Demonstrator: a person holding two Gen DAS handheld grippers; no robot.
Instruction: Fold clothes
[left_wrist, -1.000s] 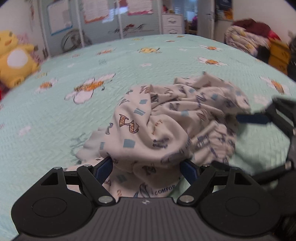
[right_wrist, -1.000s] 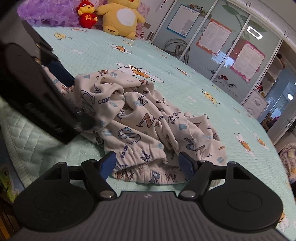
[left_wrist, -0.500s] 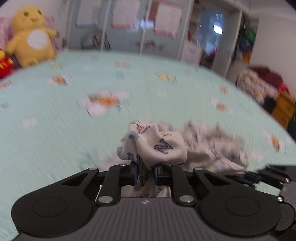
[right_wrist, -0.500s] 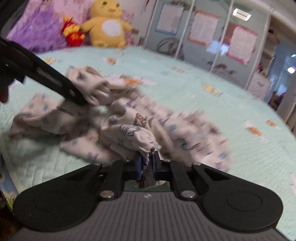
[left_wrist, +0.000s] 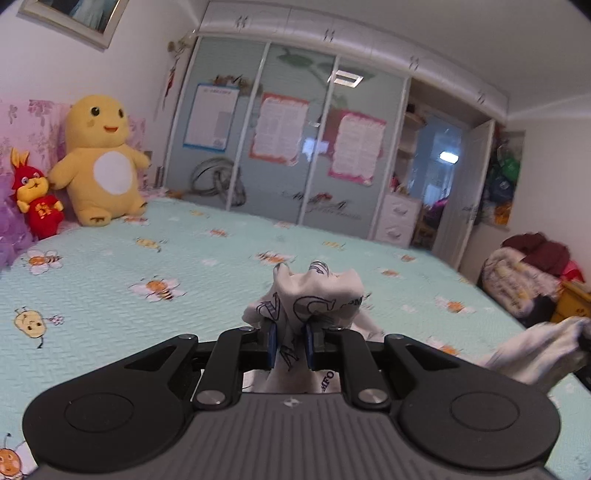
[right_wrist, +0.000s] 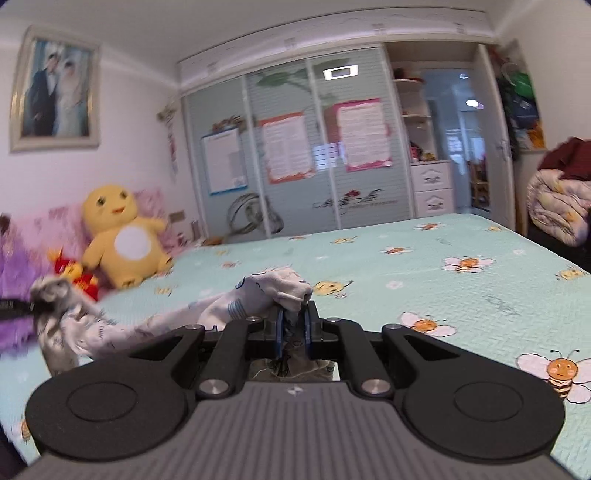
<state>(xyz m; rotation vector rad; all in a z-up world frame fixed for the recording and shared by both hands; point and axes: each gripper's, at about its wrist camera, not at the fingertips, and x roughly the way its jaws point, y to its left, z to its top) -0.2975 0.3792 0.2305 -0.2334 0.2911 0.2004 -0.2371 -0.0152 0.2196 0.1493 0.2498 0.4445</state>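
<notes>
Bedroom with a mint-green bedspread (left_wrist: 110, 295) printed with cartoon bees, backed by a wardrobe (left_wrist: 288, 155) with sliding glass doors; this wide flat surface serves as the folding bench. Left gripper (left_wrist: 289, 341): closed on a bunch of the garment (left_wrist: 314, 295), a white knit printed with outlined capital letters and small blue squares. Right gripper (right_wrist: 293, 334): likewise clamped shut on another bunch of the same cloth, which runs off leftward in the right wrist view to where the other gripper holds it, blurred. Both views look level across the bed, not down at it, so the garment appears to be held up off the bedspread and stretched between two separate grip points. Holding it at two spaced points probably lets its weight pull out creases and show its shape before it is laid flat; which edges or corners are pinched cannot be told, since the cloth is bunched at both grippers.

Legible writing: below the left gripper's pads a strip of blue lettering reads partly "MFO"; the rest is hidden. Large letters on the fabric near the left gripper are distorted by folds. Posters (left_wrist: 279, 127) on the wardrobe doors carry dense text too small to read. Two plush toys, a yellow one (left_wrist: 99, 166) and a red one (left_wrist: 37, 203), sit at the headboard, well apart from the work.
</notes>
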